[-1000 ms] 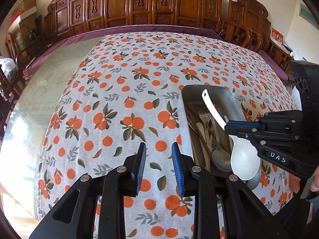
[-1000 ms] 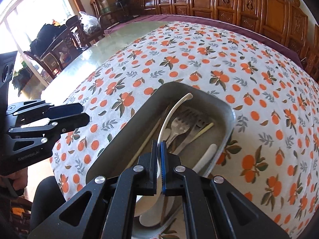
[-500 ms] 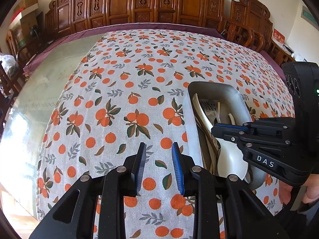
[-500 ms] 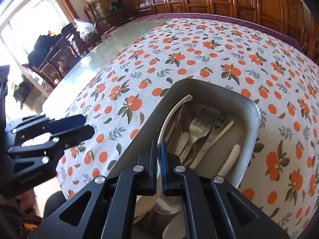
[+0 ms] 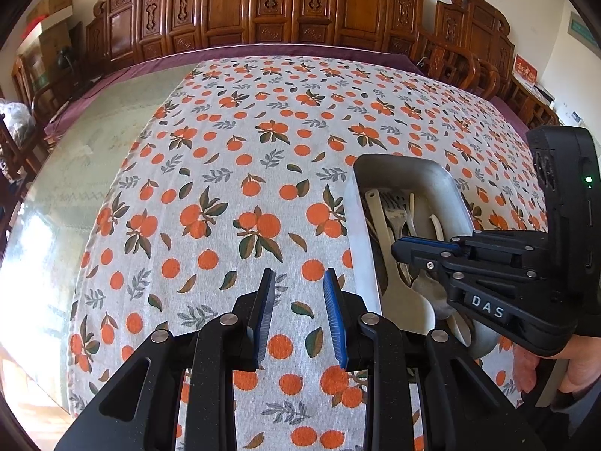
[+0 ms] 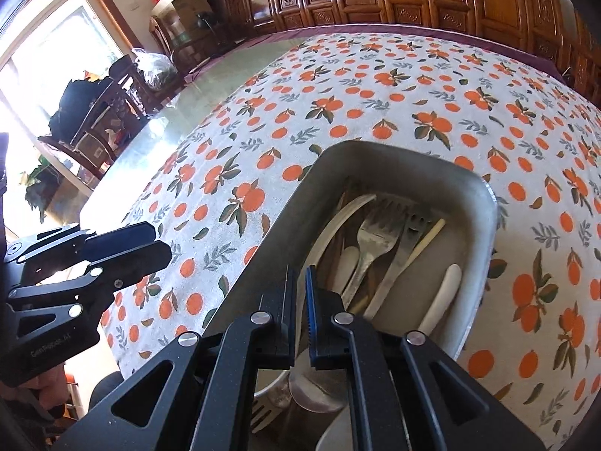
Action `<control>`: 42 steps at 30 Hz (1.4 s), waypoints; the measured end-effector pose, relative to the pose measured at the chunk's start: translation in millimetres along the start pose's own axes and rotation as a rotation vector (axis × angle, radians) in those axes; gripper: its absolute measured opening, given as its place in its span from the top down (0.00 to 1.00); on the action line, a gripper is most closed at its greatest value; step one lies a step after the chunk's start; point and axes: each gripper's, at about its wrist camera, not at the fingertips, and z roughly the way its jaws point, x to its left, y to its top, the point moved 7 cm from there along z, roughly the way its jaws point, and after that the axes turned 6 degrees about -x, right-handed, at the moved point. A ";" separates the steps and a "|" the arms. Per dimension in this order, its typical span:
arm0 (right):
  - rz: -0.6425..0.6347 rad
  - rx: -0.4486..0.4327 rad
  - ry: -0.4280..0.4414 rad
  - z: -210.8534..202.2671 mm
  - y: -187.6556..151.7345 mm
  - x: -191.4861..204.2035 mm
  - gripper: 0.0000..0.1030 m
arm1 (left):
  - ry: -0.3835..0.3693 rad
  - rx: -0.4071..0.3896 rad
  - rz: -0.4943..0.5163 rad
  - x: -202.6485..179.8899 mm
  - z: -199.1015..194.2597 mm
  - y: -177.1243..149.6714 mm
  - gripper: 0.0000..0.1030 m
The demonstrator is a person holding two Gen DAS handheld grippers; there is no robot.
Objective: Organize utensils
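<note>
The utensils (image 6: 379, 255) lie piled in the metal tray (image 6: 484, 248) – sorting looks nearly done; right gripper (image 6: 299, 293) jaws opening, nothing pinched; left gripper (image 5: 298, 314) spread, empty, over the tablecloth (image 5: 233, 188).

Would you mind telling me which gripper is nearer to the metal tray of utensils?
The right. The right gripper is directly over the metal tray, its fingers opening above the white ladle. The left gripper hovers beside the tray, open over the orange-print tablecloth.

A home dining room: carved wooden chairs (image 5: 263, 11) line the wall behind a counter draped in an orange-print tablecloth (image 5: 240, 173).
</note>
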 end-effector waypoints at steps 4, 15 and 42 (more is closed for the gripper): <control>-0.045 -0.031 -0.035 -14.6 2.1 -2.2 0.93 | -0.003 -0.008 -0.003 -3.8 -3.6 1.7 0.75; -0.120 -0.120 -0.114 -63.2 1.2 -7.6 0.93 | -0.012 -0.029 0.003 -20.7 -14.4 0.9 0.59; 0.042 -0.385 -0.383 -251.1 -54.6 -69.0 0.02 | -0.040 -0.283 0.057 -125.6 -114.0 18.1 0.08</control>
